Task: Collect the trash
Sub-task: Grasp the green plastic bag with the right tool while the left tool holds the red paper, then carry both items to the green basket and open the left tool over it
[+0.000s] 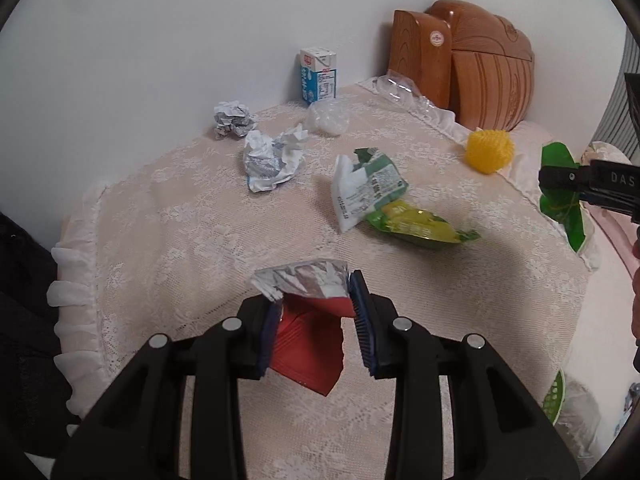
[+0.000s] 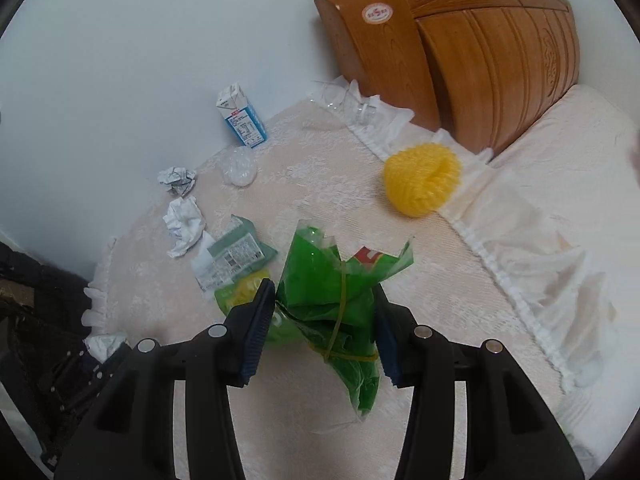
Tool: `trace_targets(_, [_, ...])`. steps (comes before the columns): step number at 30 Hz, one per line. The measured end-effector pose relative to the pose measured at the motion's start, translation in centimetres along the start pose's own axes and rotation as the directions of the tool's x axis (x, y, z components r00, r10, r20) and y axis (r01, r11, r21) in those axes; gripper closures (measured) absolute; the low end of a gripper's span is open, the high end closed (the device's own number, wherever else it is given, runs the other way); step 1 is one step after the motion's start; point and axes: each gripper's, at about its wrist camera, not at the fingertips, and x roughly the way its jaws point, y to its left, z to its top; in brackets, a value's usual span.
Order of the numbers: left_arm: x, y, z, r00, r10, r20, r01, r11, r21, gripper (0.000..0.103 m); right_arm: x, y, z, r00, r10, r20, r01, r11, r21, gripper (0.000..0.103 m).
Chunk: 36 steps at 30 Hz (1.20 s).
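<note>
My left gripper [image 1: 316,316] is shut on a red and silver snack wrapper [image 1: 310,332] and holds it above the lace cloth [image 1: 180,248]. My right gripper [image 2: 324,320] is shut on a crumpled green plastic bag [image 2: 336,308] tied with a yellow band; it also shows at the right in the left wrist view [image 1: 560,196]. On the cloth lie a green and white packet [image 1: 366,186], a yellow-green wrapper [image 1: 420,228], two crumpled papers [image 1: 272,160] [image 1: 234,118], a clear plastic wad [image 1: 326,118], a milk carton [image 1: 318,74] and a yellow foam net [image 1: 490,150].
A wooden headboard [image 2: 480,48] stands behind the table's far corner. A bed with pale bedding [image 2: 560,220] lies to the right. Clear plastic [image 2: 360,108] lies at the table's far edge. Dark fabric [image 1: 24,320] is at the left. A white wall is behind.
</note>
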Motion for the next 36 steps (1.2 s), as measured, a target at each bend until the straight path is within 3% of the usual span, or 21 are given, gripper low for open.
trace_targets(10, [-3.5,-8.6,-2.8,0.996,-0.093,-0.011,0.093,0.990,0.101,0.070,-8.2,-6.7,-8.7,0.994,-0.111,-0.012,0.111,0.992,0.052,0.055])
trace_targets(15, [-4.2,-15.5,-3.7,0.981,-0.189,-0.051,0.195,0.958,0.209,0.070,-11.7,-10.9,-12.0,0.988,-0.152,0.004,0.151,0.985,0.084,0.055])
trace_targets(19, [-4.4,-23.2,-5.2,0.950,-0.288,-0.118,0.311,0.893,0.325,0.070,-15.0,-14.9,-14.9,0.976,-0.216,0.000,0.214,0.968,0.135,0.055])
trace_targets(24, [-4.7,-33.1,-8.5,0.876,-0.412,-0.250,0.481,0.772,0.415,0.070,-18.6,-20.2,-19.4,0.956,-0.290,-0.036,0.291,0.933,0.213,0.055])
trace_targets(28, [-4.5,-40.4,-12.1,0.832,-0.434,-0.346,0.554,0.677,0.484,0.070,-20.4,-23.4,-22.1,0.945,-0.321,-0.067,0.328,0.909,0.257,0.055])
trace_targets(32, [-5.0,-44.9,-14.6,0.826,-0.423,-0.374,0.564,0.627,0.537,0.070,-22.0,-25.7,-24.2,0.937,-0.340,-0.075,0.347,0.893,0.288,0.055])
trace_targets(36, [-6.0,-46.5,-15.7,0.822,-0.424,-0.379,0.569,0.604,0.558,0.070,-22.7,-27.3,-25.6,0.938,-0.337,-0.076,0.344,0.885,0.313,0.055])
